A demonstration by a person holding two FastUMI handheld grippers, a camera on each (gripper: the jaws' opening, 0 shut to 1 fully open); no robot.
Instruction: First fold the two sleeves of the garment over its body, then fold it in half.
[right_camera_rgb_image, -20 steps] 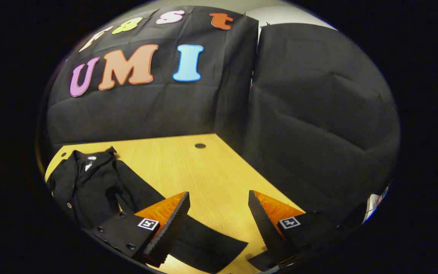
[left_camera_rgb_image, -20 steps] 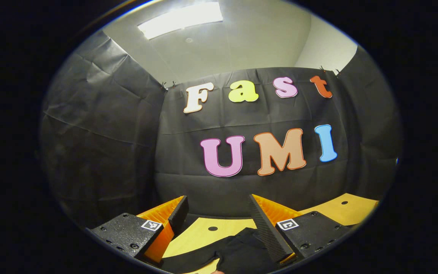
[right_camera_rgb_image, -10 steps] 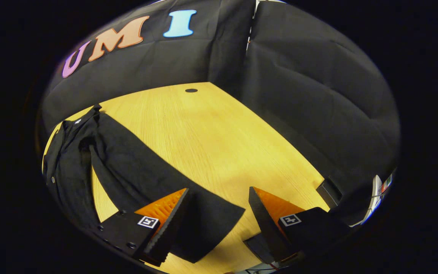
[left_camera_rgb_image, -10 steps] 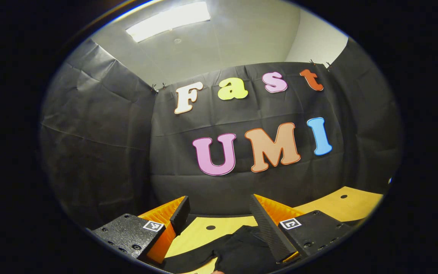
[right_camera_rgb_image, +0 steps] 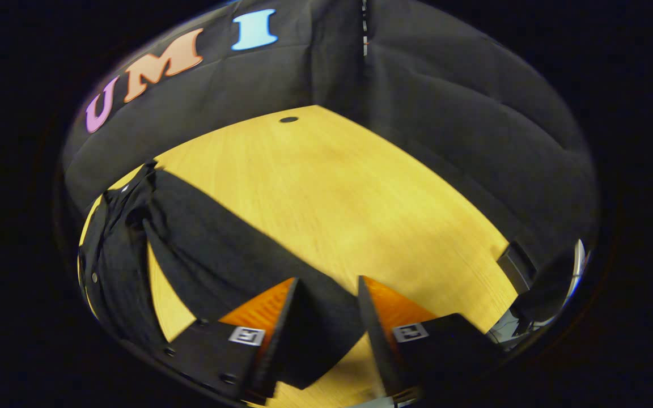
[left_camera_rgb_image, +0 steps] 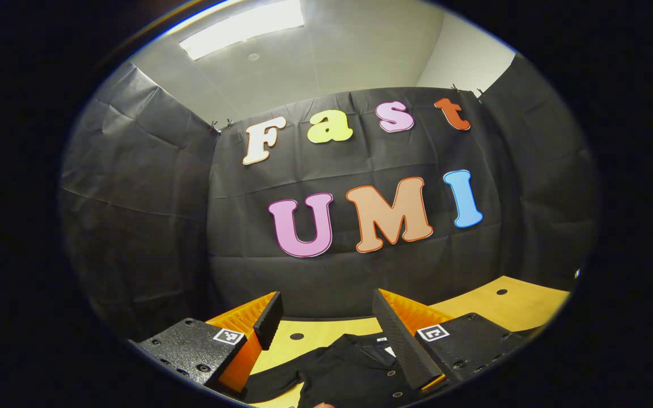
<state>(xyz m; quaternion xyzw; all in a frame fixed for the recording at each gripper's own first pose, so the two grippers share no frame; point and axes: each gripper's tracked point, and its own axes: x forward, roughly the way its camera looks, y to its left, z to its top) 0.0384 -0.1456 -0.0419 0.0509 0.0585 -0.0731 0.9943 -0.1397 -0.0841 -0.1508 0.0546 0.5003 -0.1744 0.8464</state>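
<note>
We saw the right gripper [right_camera_rgb_image: 326, 317] narrow its jaws around the sleeve [right_camera_rgb_image: 236, 260] end since half a second ago, not yet clamped | left gripper [left_camera_rgb_image: 326, 323] apart above garment [left_camera_rgb_image: 355, 371] collar | garment flat on table [right_camera_rgb_image: 360, 192] | first sleeve fold beginning.

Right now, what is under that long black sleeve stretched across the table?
The sleeve lies flat on the yellow wooden table, whose bare wood shows on both sides. Whatever is directly beneath the cloth is covered.

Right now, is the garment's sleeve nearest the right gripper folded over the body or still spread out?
Spread. The sleeve lies flat on the table, stretched away from the garment's body, its cuff between the right gripper's fingers.
</note>
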